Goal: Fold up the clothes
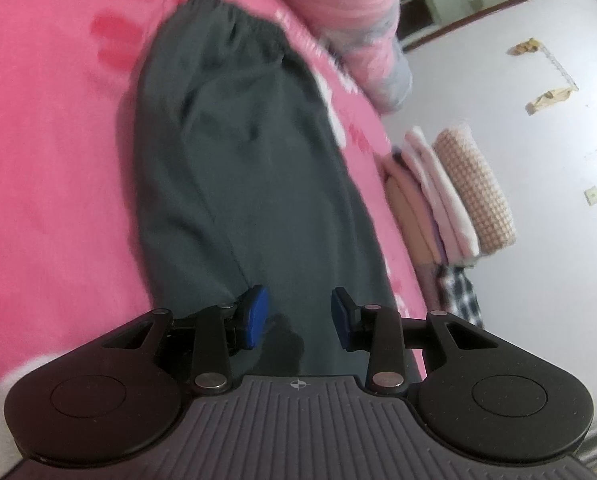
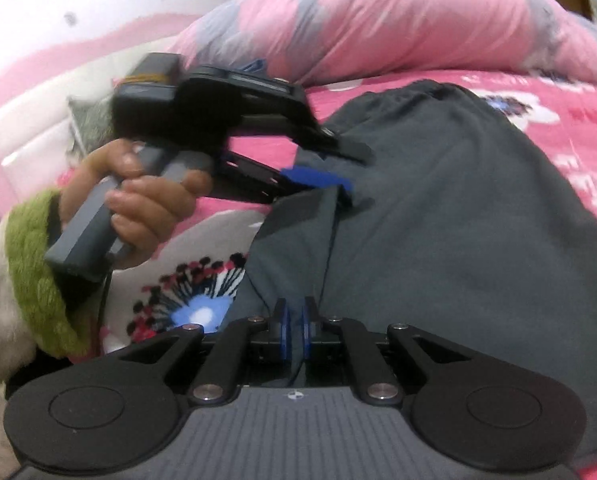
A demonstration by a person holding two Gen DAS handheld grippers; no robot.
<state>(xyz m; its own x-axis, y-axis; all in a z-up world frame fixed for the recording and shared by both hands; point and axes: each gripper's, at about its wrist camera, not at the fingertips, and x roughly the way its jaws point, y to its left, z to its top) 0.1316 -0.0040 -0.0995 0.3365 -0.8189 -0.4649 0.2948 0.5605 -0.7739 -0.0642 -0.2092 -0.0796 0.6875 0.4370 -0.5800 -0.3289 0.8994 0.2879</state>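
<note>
Dark grey trousers (image 1: 238, 152) lie lengthwise on the pink bedsheet (image 1: 50, 160), waistband at the far end. My left gripper (image 1: 298, 318) hovers open over their near end, with nothing between its blue pads (image 1: 256, 316). In the right wrist view the trousers (image 2: 458, 208) fill the middle and right. My right gripper (image 2: 296, 328) is shut on a fold of their grey cloth. The left gripper (image 2: 338, 164) shows there too, held by a hand (image 2: 146, 204) in a green cuff, its jaws apart at the trousers' left edge.
A rolled pink and grey duvet (image 2: 378, 28) lies along the far side of the bed. A stack of folded clothes (image 1: 450, 192) stands beside the bed against a white wall (image 1: 538, 240). The sheet has a flower print (image 2: 194, 292). A white headboard (image 2: 30, 128) is at the left.
</note>
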